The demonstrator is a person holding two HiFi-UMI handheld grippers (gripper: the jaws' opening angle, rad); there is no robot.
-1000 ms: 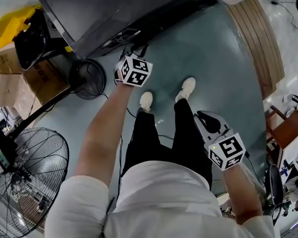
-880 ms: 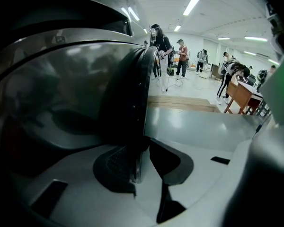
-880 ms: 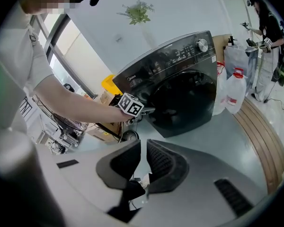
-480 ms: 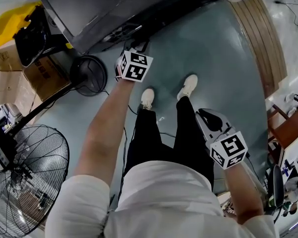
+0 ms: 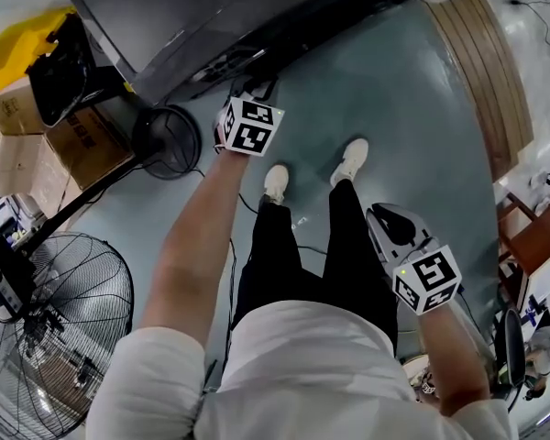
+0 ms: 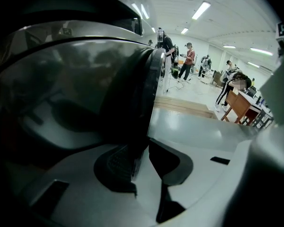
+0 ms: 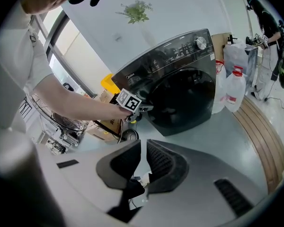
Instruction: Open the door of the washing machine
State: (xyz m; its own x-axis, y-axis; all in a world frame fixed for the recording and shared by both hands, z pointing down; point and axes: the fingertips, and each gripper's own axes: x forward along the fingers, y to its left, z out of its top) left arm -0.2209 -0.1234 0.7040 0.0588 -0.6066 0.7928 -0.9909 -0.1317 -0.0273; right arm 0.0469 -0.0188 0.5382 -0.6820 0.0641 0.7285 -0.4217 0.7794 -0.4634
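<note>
The dark grey washing machine point(image 5: 192, 16) point(image 7: 180, 93) stands ahead with its round door point(image 7: 182, 98) against the front. My left gripper point(image 5: 252, 88) point(image 6: 143, 148) reaches to the door's left edge. In the left gripper view the door's rim point(image 6: 151, 89) runs down between the two pads, and the jaws are closing round it. The left pad point(image 6: 118, 162) lies against the rim; the right pad point(image 6: 173, 160) looks slightly apart. My right gripper point(image 5: 385, 220) point(image 7: 144, 148) hangs by the person's right leg, shut, with nothing in it.
A large standing fan point(image 5: 46, 337) is at the lower left, and a small round fan point(image 5: 168, 142) lies beside cardboard boxes point(image 5: 78, 145). A wooden platform point(image 5: 477, 62) runs along the right, with white jugs point(image 7: 234, 86) next to the machine. A cable crosses the floor by the feet.
The left gripper's marker cube has rolled slightly at the door's edge. Both hands stay where they were.
</note>
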